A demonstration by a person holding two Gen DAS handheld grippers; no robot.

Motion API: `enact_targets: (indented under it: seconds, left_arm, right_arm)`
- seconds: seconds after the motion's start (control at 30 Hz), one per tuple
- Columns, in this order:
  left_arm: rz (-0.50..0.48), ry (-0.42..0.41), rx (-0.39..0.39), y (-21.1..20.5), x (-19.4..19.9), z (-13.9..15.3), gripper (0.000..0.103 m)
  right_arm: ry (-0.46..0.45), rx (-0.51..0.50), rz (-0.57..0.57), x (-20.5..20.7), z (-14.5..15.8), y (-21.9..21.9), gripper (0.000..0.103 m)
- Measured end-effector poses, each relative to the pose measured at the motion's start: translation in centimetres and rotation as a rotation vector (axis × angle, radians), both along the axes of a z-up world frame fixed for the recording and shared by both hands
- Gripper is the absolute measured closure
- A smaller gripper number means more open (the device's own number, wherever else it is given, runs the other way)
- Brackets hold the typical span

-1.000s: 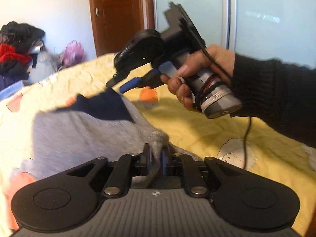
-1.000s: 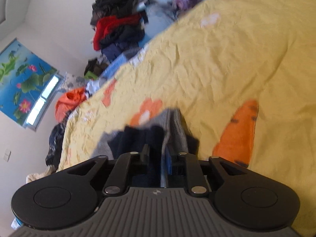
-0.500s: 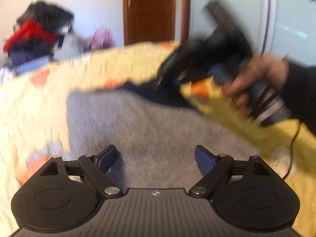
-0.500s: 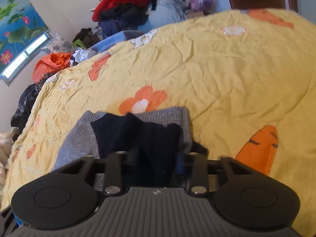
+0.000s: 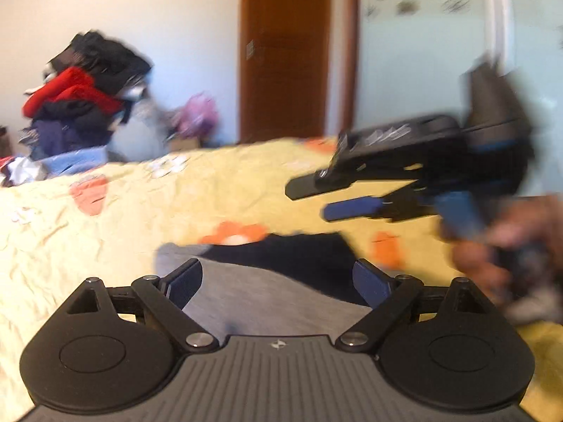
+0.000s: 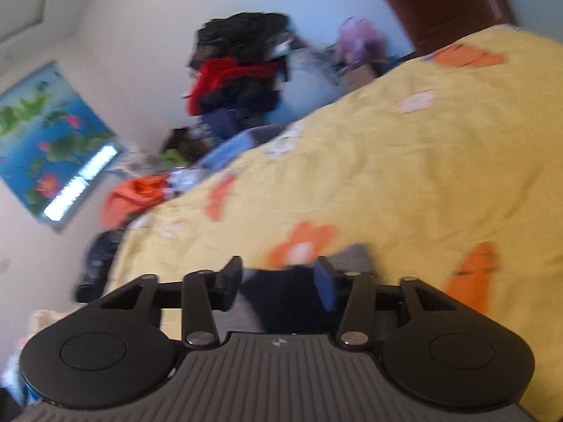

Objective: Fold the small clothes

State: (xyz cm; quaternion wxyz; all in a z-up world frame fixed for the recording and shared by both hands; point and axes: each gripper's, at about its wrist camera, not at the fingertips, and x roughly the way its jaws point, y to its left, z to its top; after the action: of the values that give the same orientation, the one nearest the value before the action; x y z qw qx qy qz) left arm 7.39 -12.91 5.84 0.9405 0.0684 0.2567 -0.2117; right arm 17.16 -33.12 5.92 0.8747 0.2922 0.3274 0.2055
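Grey-and-navy garment [image 5: 267, 302] lies flat on the yellow bedspread [image 5: 116, 246], directly below and in front of both grippers; its grey part is nearest the left wrist camera and the navy part [image 5: 302, 256] lies just beyond it, close to an orange flower print [image 5: 232, 234].

In the left wrist view the left gripper [image 5: 278, 279] angles down over the grey cloth, its jaws spread wide and having just been opening; the cloth shows between them but neither blue pad presses on it.

In the right wrist view the right gripper [image 6: 279, 279] is rolled, so the bed slopes across the picture. Its jaws stand partly apart and have just been opening; the dark navy cloth [image 6: 281, 295] sits below the gap, and the pads do not pinch it.

Further out in the left view, the right gripper [image 5: 316, 198] appears from the side, blurred, raised above the bed with its two fingers pointing left and a gap between them. The person's right hand [image 5: 492, 249] wraps the handle behind it at the right edge.

Beyond the bed, a pile of clothes [image 5: 84, 95] in black, red and dark blue rises against the wall, with a brown wooden door [image 5: 285, 52] to its right.
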Motion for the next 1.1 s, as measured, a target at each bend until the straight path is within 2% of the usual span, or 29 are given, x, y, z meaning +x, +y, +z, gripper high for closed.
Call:
enact_targets:
  seconds: [0.07, 0.13, 0.17, 0.2, 0.23, 0.27, 0.3, 0.4, 0.43, 0.47, 0.5, 0.53, 0.57, 0.6, 0.63, 0.7, 0.77, 0.8, 0.87, 0.93, 0.97, 1.0, 1.03, 1.1]
  left_arm:
    - [0.033, 0.044, 0.084, -0.9, 2.6, -1.9, 0.010]
    - [0.029, 0.103, 0.170, -1.8, 4.1, -4.2, 0.010]
    - [0.031, 0.100, 0.188, -1.7, 4.2, -5.1, 0.009]
    - [0.032, 0.089, 0.162, -1.2, 4.0, -5.6, 0.009]
    - [0.032, 0.098, 0.141, -0.8, 4.2, -5.7, 0.008]
    - [0.033, 0.109, 0.127, -0.4, 4.5, -5.8, 0.006]
    - [0.036, 0.115, 0.120, -0.1, 4.9, -5.8, 0.004]
    - [0.043, 0.076, 0.135, -0.6, 5.1, -5.8, 0.003]
    - [0.060, 0.064, 0.114, -0.2, 4.8, -5.7, 0.003]
    - [0.080, 0.061, 0.073, 0.6, 4.2, -5.1, 0.004]
    - [0.095, 0.068, 0.013, 1.7, 3.7, -4.4, 0.004]
    - [0.105, 0.086, -0.053, 3.2, 3.3, -3.9, 0.004]
    - [0.126, 0.125, -0.127, 4.8, 2.8, -3.4, 0.004]
    - [0.150, 0.183, -0.196, 6.3, 3.0, -3.4, 0.004]
    - [0.176, 0.261, -0.270, 7.7, 3.5, -3.7, 0.004]
    - [0.222, 0.409, -0.395, 10.1, 4.8, -4.9, 0.005]
    - [0.219, 0.520, -0.524, 11.5, 5.6, -5.8, 0.005]
    - [0.195, 0.542, -0.568, 11.8, 5.5, -5.9, 0.005]
    - [0.147, 0.618, -0.631, 11.6, 6.6, -6.4, 0.005]
    - [0.129, 0.635, -0.622, 10.8, 7.7, -6.2, 0.006]
    - [0.135, 0.629, -0.593, 10.3, 8.1, -6.1, 0.026]
    - [0.155, 0.635, -0.538, 9.7, 8.5, -5.9, 0.064]
    - [0.163, 0.657, -0.511, 9.4, 9.0, -6.0, 0.066]
    - [0.164, 0.648, -0.496, 9.4, 8.9, -5.3, 0.073]
  right_arm:
    - [0.023, -0.042, 0.033, 1.2, -0.7, 2.0, 0.037]
    - [0.113, -0.090, 0.028, 2.7, -2.8, 2.9, 0.037]
    - [0.164, -0.117, 0.013, 3.4, -4.2, 2.8, 0.044]
    - [0.138, -0.119, 0.001, 3.3, -5.2, 2.3, 0.059]
    - [0.130, -0.116, -0.008, 3.1, -5.7, 1.6, 0.066]
    - [0.144, -0.111, -0.032, 3.1, -6.1, 0.9, 0.087]
    - [0.161, -0.107, -0.058, 2.9, -6.6, 0.4, 0.103]
    - [0.175, -0.012, -0.062, 2.6, -7.2, -1.0, 0.103]
    - [0.187, -0.002, -0.065, 2.3, -6.7, -1.2, 0.103]
    - [0.186, 0.012, -0.074, 1.6, -6.0, -1.7, 0.096]
    - [0.159, 0.030, -0.091, 0.5, -5.1, -2.4, 0.072]
    - [0.119, 0.037, -0.112, -0.7, -4.3, -3.2, 0.053]
    - [0.083, 0.033, -0.126, -1.7, -3.7, -3.9, 0.020]
    - [0.067, 0.008, -0.126, -2.3, -3.4, -4.4, 0.000]
    - [0.074, -0.033, -0.104, -2.5, -3.5, -4.6, 0.002]
    - [0.156, -0.110, -0.067, -2.2, -4.6, -4.4, 0.009]
    - [0.204, -0.071, -0.022, -1.9, -6.1, -4.1, 0.012]
    - [0.181, -0.055, -0.011, -2.1, -6.3, -3.8, 0.013]
    - [0.191, -0.008, -0.007, -1.6, -6.7, -3.3, 0.013]
    - [0.198, 0.037, -0.012, -1.0, -6.7, -2.6, 0.014]
    - [0.199, 0.028, -0.013, -0.9, -6.9, -2.1, 0.027]
    - [0.222, -0.006, 0.004, -0.5, -7.0, -1.3, 0.062]
    - [0.230, -0.044, 0.014, -0.4, -7.1, -0.6, 0.067]
    - [0.210, -0.063, 0.024, -0.7, -6.3, 0.1, 0.070]
